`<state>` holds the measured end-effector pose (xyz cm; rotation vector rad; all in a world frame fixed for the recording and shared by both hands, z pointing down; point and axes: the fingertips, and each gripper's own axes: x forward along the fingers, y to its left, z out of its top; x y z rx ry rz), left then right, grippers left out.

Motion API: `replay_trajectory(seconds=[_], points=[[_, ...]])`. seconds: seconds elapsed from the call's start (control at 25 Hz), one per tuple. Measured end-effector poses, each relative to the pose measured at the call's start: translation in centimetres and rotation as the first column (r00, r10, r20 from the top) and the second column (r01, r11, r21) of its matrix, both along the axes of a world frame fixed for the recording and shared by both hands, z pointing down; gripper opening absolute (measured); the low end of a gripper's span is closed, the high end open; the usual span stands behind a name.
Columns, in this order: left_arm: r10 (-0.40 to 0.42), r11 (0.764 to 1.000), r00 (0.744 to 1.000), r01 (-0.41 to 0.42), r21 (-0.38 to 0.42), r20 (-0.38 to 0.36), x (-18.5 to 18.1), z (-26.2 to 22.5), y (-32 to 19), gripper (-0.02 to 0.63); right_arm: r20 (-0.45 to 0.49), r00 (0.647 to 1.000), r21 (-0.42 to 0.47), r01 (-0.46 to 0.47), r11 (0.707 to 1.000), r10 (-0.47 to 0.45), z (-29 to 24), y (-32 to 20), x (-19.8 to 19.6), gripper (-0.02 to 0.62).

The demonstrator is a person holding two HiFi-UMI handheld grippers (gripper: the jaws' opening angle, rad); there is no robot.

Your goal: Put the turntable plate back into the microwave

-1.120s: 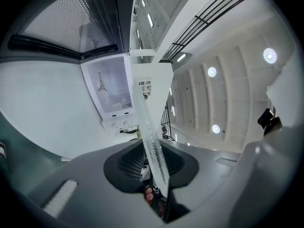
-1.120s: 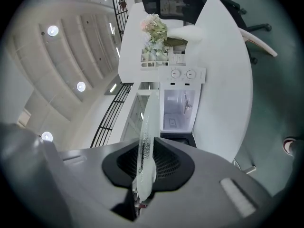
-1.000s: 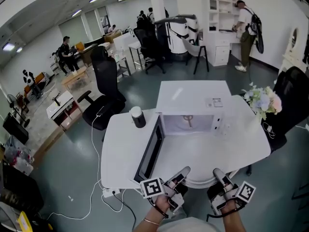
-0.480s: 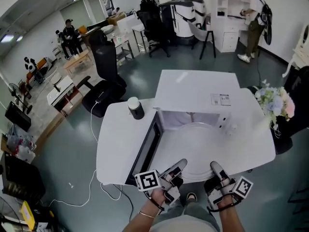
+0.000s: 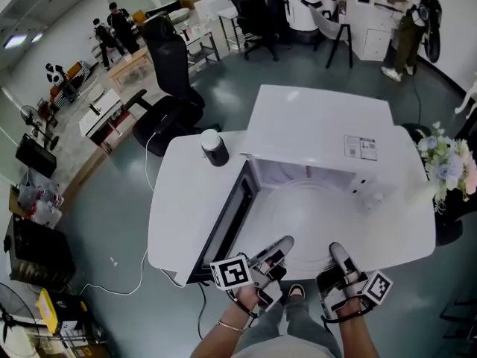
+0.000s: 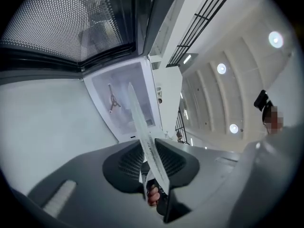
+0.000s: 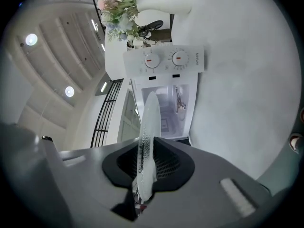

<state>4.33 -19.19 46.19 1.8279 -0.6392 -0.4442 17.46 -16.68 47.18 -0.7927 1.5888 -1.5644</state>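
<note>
The clear glass turntable plate [image 5: 307,213] hangs level in front of the open white microwave [image 5: 320,133], its far edge at the cavity mouth. My left gripper [image 5: 280,246] has the plate's near left rim [image 6: 142,132] between its jaws, which are opening. My right gripper [image 5: 337,253] is shut on the near right rim [image 7: 148,127]. Both gripper views look edge-on along the plate into the cavity, where the three-armed roller ring [image 6: 112,99] lies on the floor. The microwave door [image 5: 228,226] stands open to the left.
A black cup with a white lid [image 5: 214,148] stands on the white table [image 5: 182,200] left of the microwave. A bunch of flowers [image 5: 451,166] sits at the right. The dial panel [image 7: 164,60] is right of the cavity. Office chairs and people are farther off.
Both grippers have carried the plate away from the table's near edge toward the microwave. Its far rim now reaches the cavity opening.
</note>
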Motion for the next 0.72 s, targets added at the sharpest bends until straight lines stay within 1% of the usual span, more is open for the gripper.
replay_trajectory(seconds=[0.16,0.24,0.36,0.52,0.72], points=[[-0.011,1.000,1.000,0.012,-0.009,0.011,0.2,1.3,-0.9,0.072,0.011,1.000,-0.011,0.006,1.000,-0.005,1.0,-1.0,0.1,0.045],[-0.025,1.000,0.999,0.025,-0.007,0.022,0.1,1.8,-1.3,0.072,0.001,1.000,-0.006,0.013,1.000,-0.013,1.3,-1.6,0.1,0.044],[-0.050,0.999,0.995,0.049,0.008,0.081,0.2,2.7,-1.9,0.086,-0.027,0.999,0.005,0.026,1.000,-0.026,1.8,-2.4,0.1,0.044],[-0.066,0.997,0.986,0.060,0.044,0.150,0.3,2.9,-2.3,0.100,-0.016,0.999,0.001,0.030,1.000,-0.030,2.3,-2.9,0.1,0.044],[-0.086,0.994,0.963,0.066,0.087,0.255,0.6,3.4,-2.6,0.127,0.001,1.000,-0.008,0.023,1.000,-0.023,3.1,-3.2,0.4,0.044]])
